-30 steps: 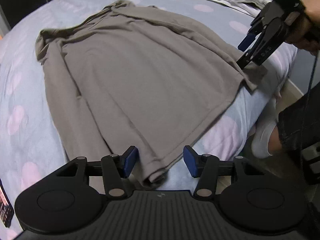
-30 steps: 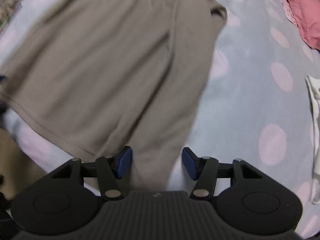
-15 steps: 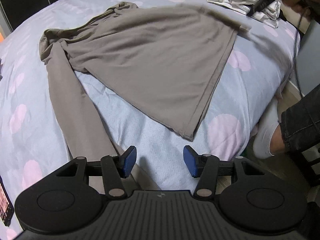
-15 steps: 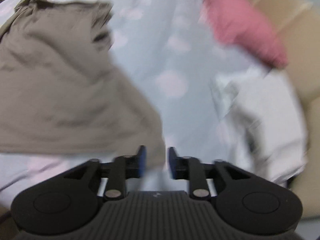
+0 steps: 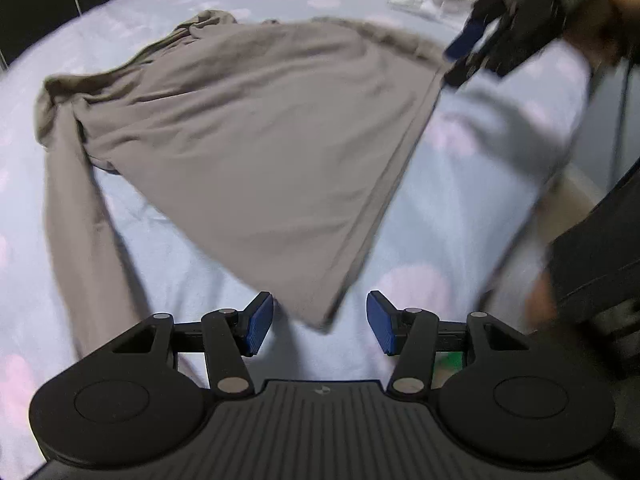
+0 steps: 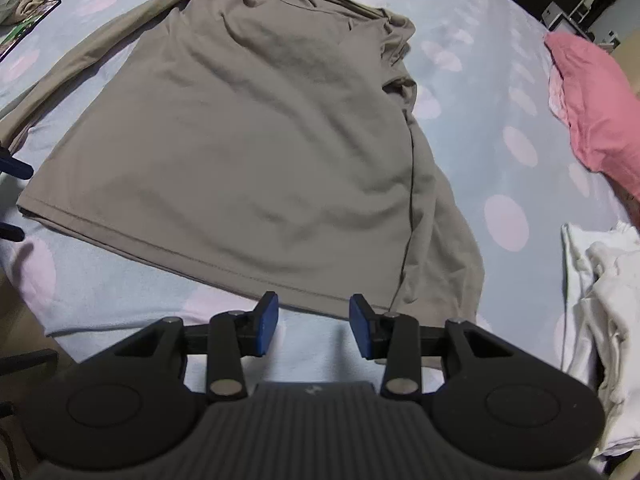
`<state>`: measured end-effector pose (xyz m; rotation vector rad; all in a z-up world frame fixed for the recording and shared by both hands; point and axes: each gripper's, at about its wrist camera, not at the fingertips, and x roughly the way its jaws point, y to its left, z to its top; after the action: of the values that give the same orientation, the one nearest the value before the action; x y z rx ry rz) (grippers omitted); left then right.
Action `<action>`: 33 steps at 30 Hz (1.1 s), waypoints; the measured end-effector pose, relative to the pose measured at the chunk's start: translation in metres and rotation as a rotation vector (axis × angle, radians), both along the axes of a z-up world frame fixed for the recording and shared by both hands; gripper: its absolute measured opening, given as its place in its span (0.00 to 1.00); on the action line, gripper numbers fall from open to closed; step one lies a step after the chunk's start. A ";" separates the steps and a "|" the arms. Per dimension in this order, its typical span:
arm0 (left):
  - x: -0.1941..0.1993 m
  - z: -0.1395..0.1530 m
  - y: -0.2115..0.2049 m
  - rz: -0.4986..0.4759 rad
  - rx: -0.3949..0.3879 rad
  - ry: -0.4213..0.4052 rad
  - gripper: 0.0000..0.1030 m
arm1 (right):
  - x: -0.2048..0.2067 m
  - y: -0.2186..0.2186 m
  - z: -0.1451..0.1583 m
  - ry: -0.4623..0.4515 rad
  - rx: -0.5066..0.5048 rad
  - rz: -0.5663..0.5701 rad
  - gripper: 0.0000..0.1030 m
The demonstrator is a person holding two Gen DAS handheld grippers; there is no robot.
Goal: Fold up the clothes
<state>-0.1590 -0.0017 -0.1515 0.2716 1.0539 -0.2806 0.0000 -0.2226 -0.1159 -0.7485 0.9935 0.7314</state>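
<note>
Far left, one long sleeve (image 5: 76, 216) trailed down the dotted bedsheet (image 5: 460, 184), and the taupe shirt (image 5: 248, 148) lay spread beside it, collar away, hem toward the bed's near edge. Left gripper (image 5: 320, 322) hovered just above the hem's left corner, jaws about half open, the blue pads clear of the cloth on both sides: nothing held. Moving right, the hem ran crosswise from one tool to the other, and that line is what the coming grab looks to turn on. The right gripper (image 6: 314, 326) sat just short of the hem's right corner, beside the side seam; its jaws had just been opening, standing at a middling gap with only bedsheet between them. Each hand had its own corner nearest. Far right, white laundry (image 6: 604, 320) and a pink garment (image 6: 588, 100) waited.
</note>
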 end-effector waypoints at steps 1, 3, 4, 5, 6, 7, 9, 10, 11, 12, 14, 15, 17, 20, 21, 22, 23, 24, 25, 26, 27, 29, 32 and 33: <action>0.001 -0.001 0.004 0.022 -0.014 -0.007 0.27 | 0.001 0.000 -0.001 0.005 0.004 -0.005 0.41; 0.001 0.005 0.017 0.048 -0.112 -0.036 0.02 | -0.001 0.001 0.000 0.008 0.012 -0.014 0.41; 0.000 0.010 0.022 0.051 -0.136 -0.053 0.02 | -0.001 0.000 0.001 0.008 0.016 -0.017 0.42; 0.000 0.016 0.026 0.038 -0.151 -0.064 0.02 | -0.001 -0.002 0.003 0.007 0.023 -0.019 0.42; -0.001 0.023 0.031 0.029 -0.164 -0.062 0.02 | 0.000 -0.004 0.005 0.008 0.032 -0.024 0.42; -0.002 0.030 0.036 0.024 -0.178 -0.056 0.02 | 0.002 -0.004 0.005 0.013 0.042 -0.029 0.42; -0.006 0.045 0.049 0.016 -0.194 -0.036 0.02 | 0.004 -0.007 0.005 0.034 0.061 -0.035 0.43; -0.009 0.052 0.056 0.014 -0.196 -0.026 0.02 | 0.004 -0.007 0.004 0.047 0.064 -0.031 0.44; -0.012 0.059 0.064 0.013 -0.193 -0.016 0.02 | 0.005 -0.007 0.001 0.059 0.060 -0.026 0.44; -0.015 0.065 0.071 0.012 -0.188 -0.002 0.02 | 0.005 -0.006 -0.002 0.068 0.051 -0.022 0.45; -0.024 0.075 0.086 0.009 -0.171 0.029 0.02 | 0.006 -0.004 -0.009 0.093 0.042 -0.018 0.44; -0.028 0.077 0.091 0.005 -0.159 0.040 0.02 | 0.007 -0.003 -0.012 0.109 0.042 -0.019 0.45; -0.037 0.081 0.099 -0.004 -0.133 0.059 0.02 | 0.006 0.000 -0.015 0.142 0.054 -0.012 0.45; -0.043 0.078 0.107 0.013 -0.130 0.067 0.02 | -0.003 0.008 -0.022 0.162 0.046 0.027 0.45; -0.043 0.077 0.109 0.023 -0.140 0.065 0.02 | -0.008 0.011 -0.025 0.162 0.033 0.041 0.45; -0.043 0.076 0.110 0.031 -0.154 0.064 0.02 | -0.011 0.013 -0.029 0.166 0.016 0.048 0.45; -0.042 0.075 0.110 0.038 -0.169 0.063 0.02 | -0.014 0.014 -0.033 0.172 0.009 0.051 0.43; -0.043 0.074 0.111 0.039 -0.175 0.061 0.02 | -0.017 0.015 -0.037 0.177 0.002 0.054 0.41; -0.043 0.073 0.109 0.034 -0.169 0.059 0.02 | -0.019 0.015 -0.038 0.177 -0.005 0.064 0.27; -0.045 0.073 0.109 0.027 -0.162 0.058 0.02 | -0.020 0.016 -0.037 0.173 -0.021 0.076 0.01; -0.046 0.072 0.109 0.023 -0.158 0.059 0.03 | -0.019 0.017 -0.035 0.171 -0.034 0.085 0.02; -0.047 0.071 0.111 0.023 -0.159 0.061 0.03 | -0.005 0.006 -0.016 0.172 0.017 0.031 0.02; -0.048 0.070 0.112 0.025 -0.161 0.063 0.03 | 0.029 -0.029 0.024 0.116 0.162 -0.155 0.02; -0.049 0.070 0.112 0.023 -0.161 0.064 0.03 | 0.044 -0.048 0.038 0.080 0.222 -0.248 0.02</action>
<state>-0.2077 0.1101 -0.0815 0.1057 1.0907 -0.3536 0.0439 -0.2710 -0.0775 -0.3968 1.0365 0.6455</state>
